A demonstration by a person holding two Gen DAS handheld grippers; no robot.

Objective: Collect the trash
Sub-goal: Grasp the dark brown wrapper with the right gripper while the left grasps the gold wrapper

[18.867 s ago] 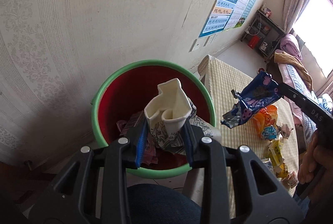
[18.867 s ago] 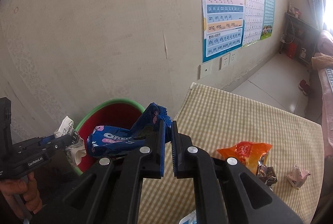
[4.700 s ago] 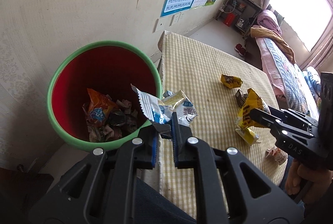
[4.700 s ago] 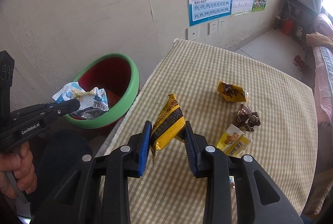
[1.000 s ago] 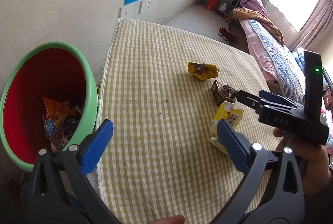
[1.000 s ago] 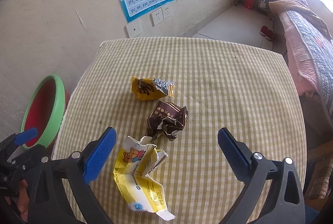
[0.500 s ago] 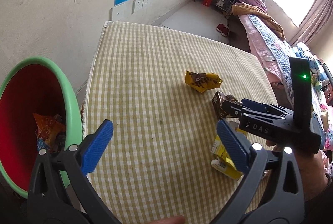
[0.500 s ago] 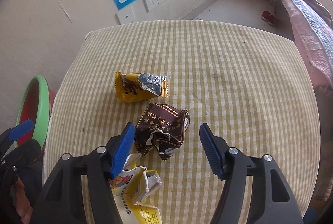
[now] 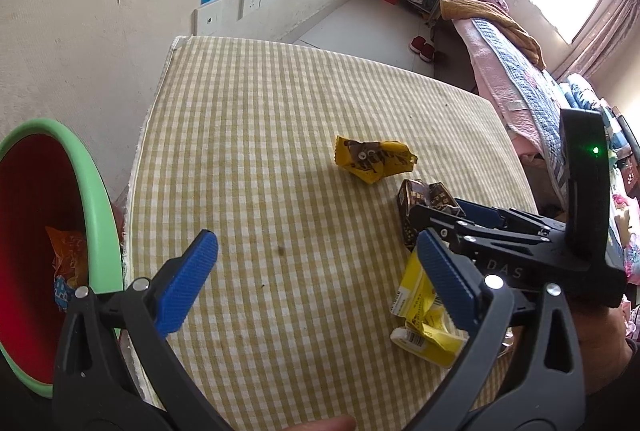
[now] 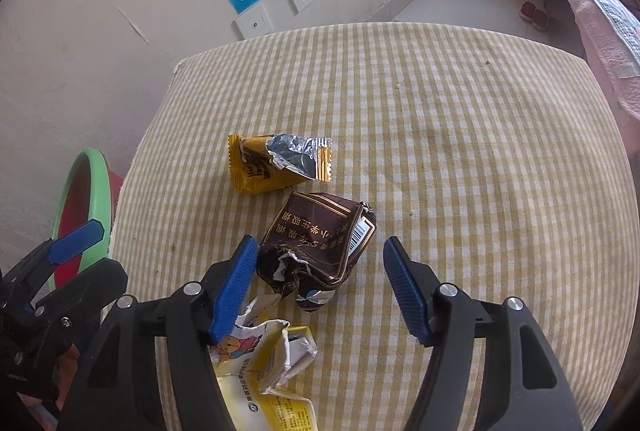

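Looking from largest to smallest, the desk [image 9: 280, 135] now carries only three scraps, while the green bin [image 9: 105, 215] beside it holds wrappers that lay out seconds ago. The left hand-held gripper [image 9: 316, 279] hangs spread and empty, its last wrapper gone. The right hand-held gripper [image 10: 320, 283] has just been narrowing around the brown packet [image 10: 316, 239], one pad touching, the other apart, not yet pinching; the yellow carton [image 10: 264, 371] and gold wrapper [image 10: 272, 167] wait nearby.
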